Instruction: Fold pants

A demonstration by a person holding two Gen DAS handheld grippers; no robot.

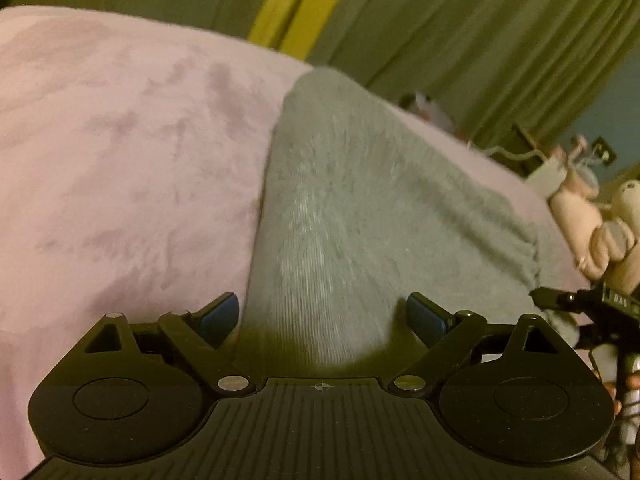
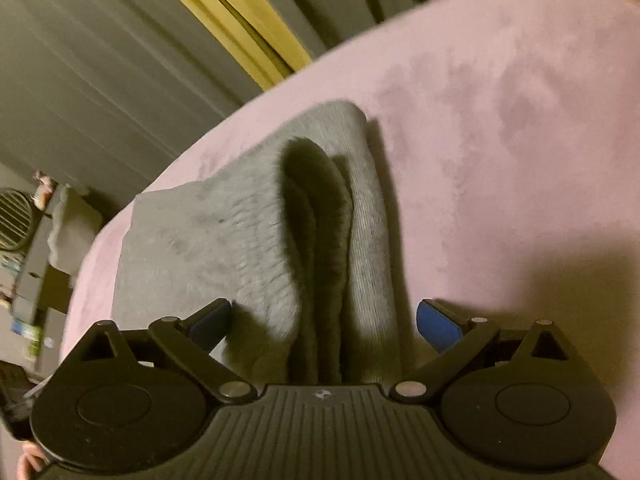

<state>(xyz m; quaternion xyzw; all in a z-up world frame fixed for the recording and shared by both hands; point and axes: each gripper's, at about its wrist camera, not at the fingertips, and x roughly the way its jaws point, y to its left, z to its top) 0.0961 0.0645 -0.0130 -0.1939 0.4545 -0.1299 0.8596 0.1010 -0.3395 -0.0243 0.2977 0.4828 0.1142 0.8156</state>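
We have the grey knit pants lying on the pink plush blanket, already doubled over on themselves, and both tools sit low at their near end. The left gripper has its blue-padded fingers spread wide either side of the cloth, gripping nothing; the right gripper is likewise wide apart, straddling the stacked edge.

We judge the fabric soft, light and limp (a ribbed fleece-lined knit, by the look), so it will sag and slip layer from layer unless we pinch all thicknesses together near a corner of the folded edge.

The right wrist view shows us the layers gaping, dark lining between them, which the left cannot. The left view instead shows the smooth top face, the plush toys beyond, and the right tool at the edge.
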